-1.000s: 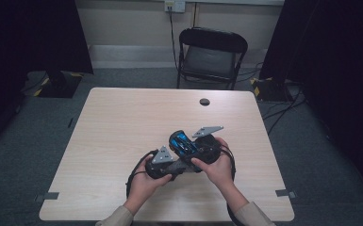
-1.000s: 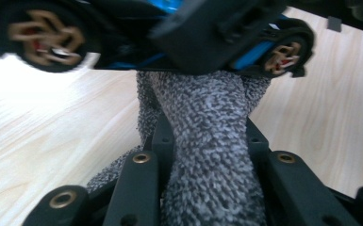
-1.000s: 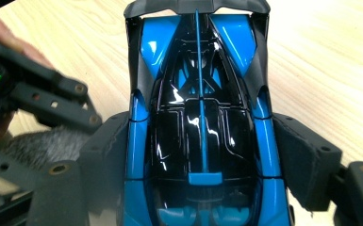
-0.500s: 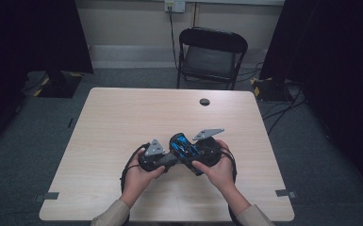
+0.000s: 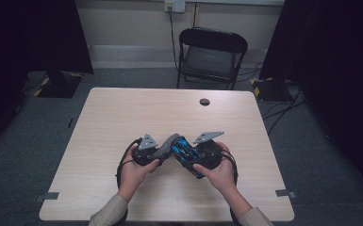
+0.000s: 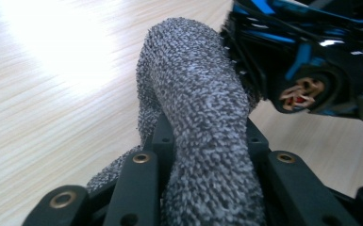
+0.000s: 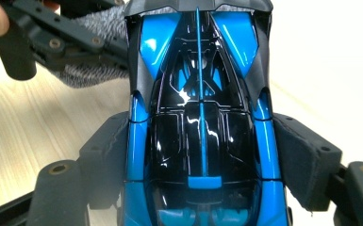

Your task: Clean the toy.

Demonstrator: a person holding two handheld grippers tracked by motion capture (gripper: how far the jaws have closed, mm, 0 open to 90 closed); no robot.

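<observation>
Black jaws clamped on grey knitted cloth (image 6: 198,122); blue-black toy car (image 6: 311,56) touching cloth, above wooden table (image 6: 52,94).

The worktop (image 5: 122,117) is bare on the far half and on the left and right sides, so a hand can pass there freely. One small dark round spot (image 5: 204,101) lies near the far edge. In the near middle, the left claw (image 5: 162,151) and the right claw (image 5: 188,160) stand close together; the grey cloth (image 6: 193,103) touches the blue toy car (image 7: 200,108), with no gap between them.
</observation>
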